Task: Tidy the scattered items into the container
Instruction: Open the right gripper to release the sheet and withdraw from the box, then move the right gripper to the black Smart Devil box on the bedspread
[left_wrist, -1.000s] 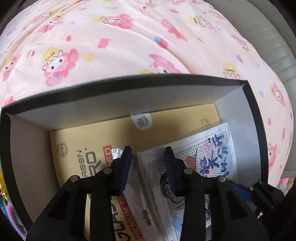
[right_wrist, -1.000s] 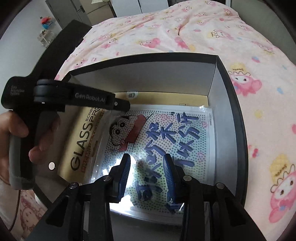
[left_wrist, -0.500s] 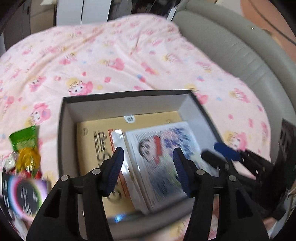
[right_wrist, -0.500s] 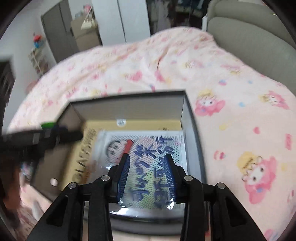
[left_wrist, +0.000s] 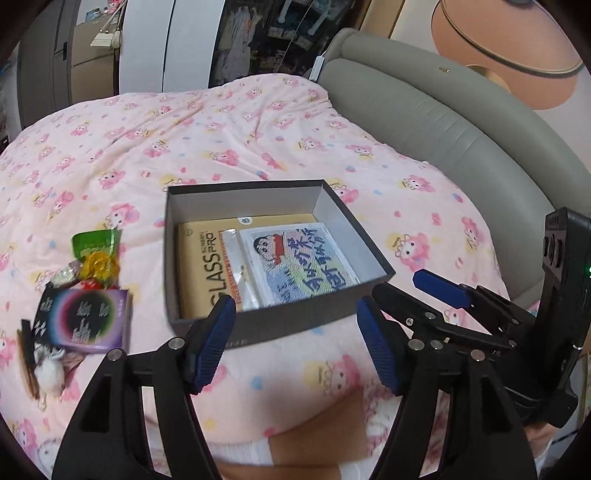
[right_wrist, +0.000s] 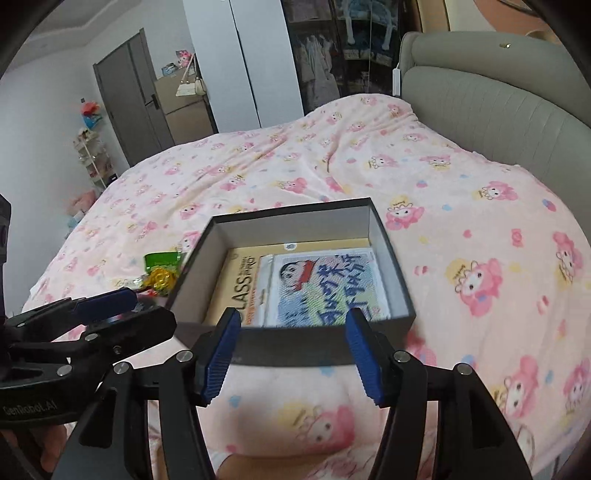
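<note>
Left gripper (left_wrist: 295, 343) and right gripper (right_wrist: 291, 354) both spread wide, holding nothing, hovering just short of the dark grey cardboard box (left_wrist: 295, 321) on the pink cartoon-print bed cover (left_wrist: 221, 140). Box holds a tan screen-protector pack (left_wrist: 201, 266) under a clear-sleeved cartoon card (left_wrist: 295, 262). Left of box (still outside): green-gold candy bag (left_wrist: 94, 254), purple-black card packet (left_wrist: 88, 317).

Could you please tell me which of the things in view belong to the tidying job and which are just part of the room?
Job:
box
glass pack and cartoon pack, already inside
green packet
gold sweet
purple box
white plush

Just there:
blanket
headboard
wardrobe
door
</note>
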